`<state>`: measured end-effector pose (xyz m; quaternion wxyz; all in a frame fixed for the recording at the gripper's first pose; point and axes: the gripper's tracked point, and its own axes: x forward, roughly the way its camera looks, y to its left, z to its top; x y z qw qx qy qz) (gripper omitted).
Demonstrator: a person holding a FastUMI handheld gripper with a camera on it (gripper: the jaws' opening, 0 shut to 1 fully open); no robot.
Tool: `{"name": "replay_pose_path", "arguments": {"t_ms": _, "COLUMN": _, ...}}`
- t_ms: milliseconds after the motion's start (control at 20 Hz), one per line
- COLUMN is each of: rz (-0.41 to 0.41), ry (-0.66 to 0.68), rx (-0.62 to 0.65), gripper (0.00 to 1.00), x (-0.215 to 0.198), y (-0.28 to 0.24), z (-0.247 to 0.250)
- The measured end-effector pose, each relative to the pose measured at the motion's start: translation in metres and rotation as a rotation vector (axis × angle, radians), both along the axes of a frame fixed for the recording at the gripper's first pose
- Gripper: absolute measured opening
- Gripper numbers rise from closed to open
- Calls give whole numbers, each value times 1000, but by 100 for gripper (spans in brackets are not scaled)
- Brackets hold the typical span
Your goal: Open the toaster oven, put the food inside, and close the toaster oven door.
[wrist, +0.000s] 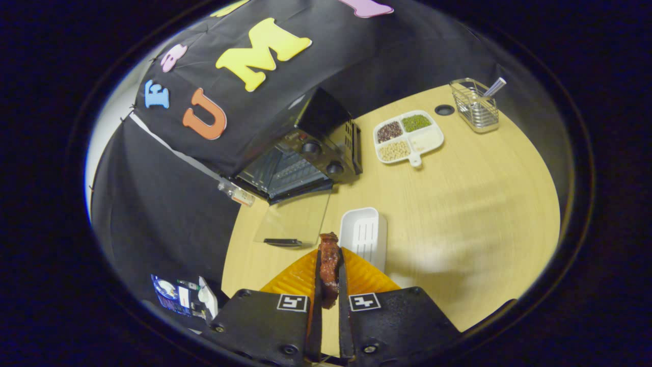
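Gripper view shows the hand-held gripper (329,265) nearly closed, both fingers pinching a glazed meat piece (329,267) between them.

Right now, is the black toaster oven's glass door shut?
No, the black toaster oven's glass door hangs open while the hand-held gripper holds reddish-brown food.

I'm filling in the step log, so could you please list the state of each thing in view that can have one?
Toaster oven: door open, folded down flat; rack inside bare.
Gripper: shut on the food, lifted above the table.
Food: clamped between both fingers, not yet in the oven.
White tray: empty.
Divided dish: all four sections filled.
Wire basket: upright, holding one utensil.
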<state>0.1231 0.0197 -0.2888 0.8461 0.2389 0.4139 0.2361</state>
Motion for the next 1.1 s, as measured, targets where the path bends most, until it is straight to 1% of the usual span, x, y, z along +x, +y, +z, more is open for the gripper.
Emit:
{"name": "replay_pose_path", "arguments": {"t_ms": 150, "rz": -53, "ry": -37, "rx": 43, "gripper": 17, "x": 4, "y": 35, "z": 28}}
{"name": "replay_pose_path", "arguments": {"t_ms": 350, "rz": -122, "ry": -55, "rx": 144, "gripper": 16, "x": 18, "y": 89, "z": 44}}
{"name": "replay_pose_path", "arguments": {"t_ms": 450, "rz": -184, "ry": -38, "rx": 207, "gripper": 16, "x": 28, "y": 114, "z": 41}}
{"name": "replay_pose_path", "arguments": {"t_ms": 650, "rz": -282, "ry": -51, "rx": 383, "gripper": 16, "x": 57, "y": 162, "z": 38}}
{"name": "replay_pose_path", "arguments": {"t_ms": 750, "rz": -354, "ry": -64, "rx": 457, "gripper": 16, "x": 78, "y": 179, "z": 33}}
{"name": "replay_pose_path", "arguments": {"t_ms": 900, "rz": -447, "ry": -68, "rx": 538, "gripper": 16, "x": 102, "y": 199, "z": 21}}
{"name": "replay_pose_path", "arguments": {"t_ms": 1000, "rz": -493, "ry": -56, "rx": 620, "gripper": 16, "x": 120, "y": 211, "z": 15}}
{"name": "replay_pose_path", "arguments": {"t_ms": 1100, "rz": -543, "ry": -37, "rx": 644, "gripper": 16, "x": 137, "y": 223, "z": -1}}
